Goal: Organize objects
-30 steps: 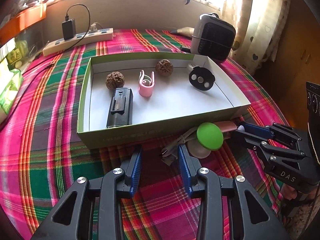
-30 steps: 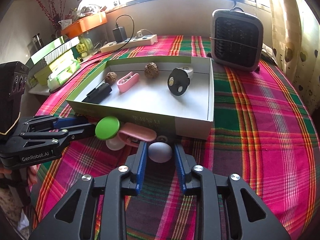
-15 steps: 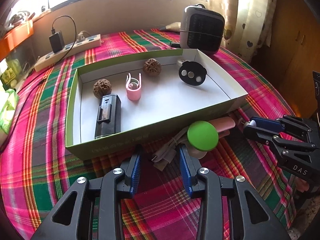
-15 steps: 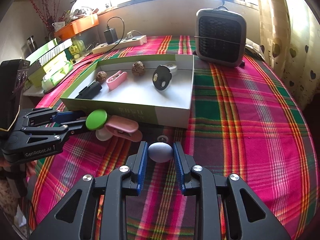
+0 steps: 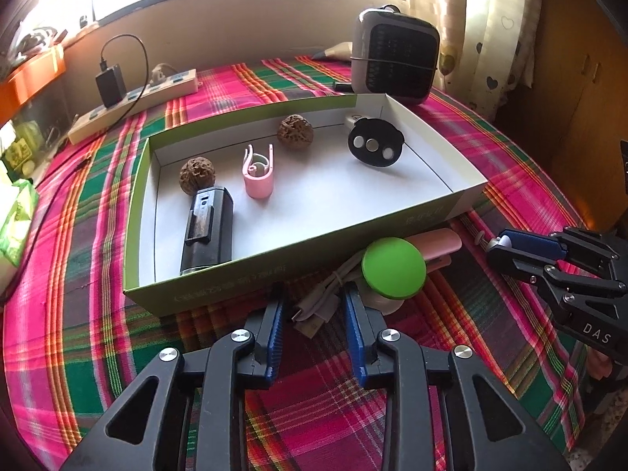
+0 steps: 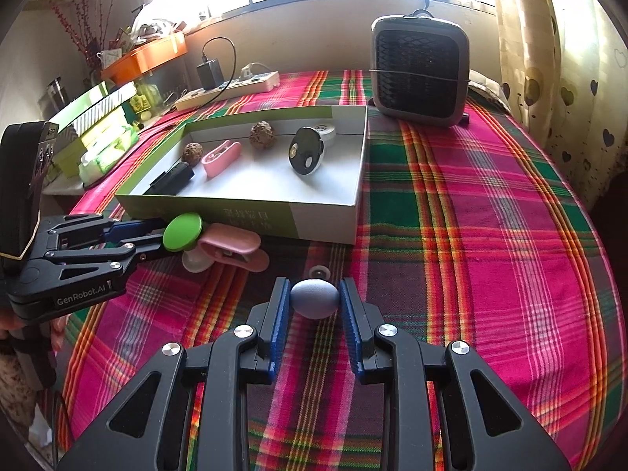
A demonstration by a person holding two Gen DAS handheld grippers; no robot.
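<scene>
Two grippers are seen at the desk's near edge, before a green-rimmed box [image 5: 133,235]. A grey-blue egg [image 6: 314,303] is clamped in the right gripper [image 6: 314,306]. A grey cable [image 5: 318,306] lies between the closing, not yet touching jaws of the left gripper [image 5: 316,316].

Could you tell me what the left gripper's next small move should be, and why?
Probably finish closing: the left gripper straddles the grey cable, its jaws closing but the pads not yet pressing on it. Once gripped, lift it toward the box, where other items already lie.
</scene>
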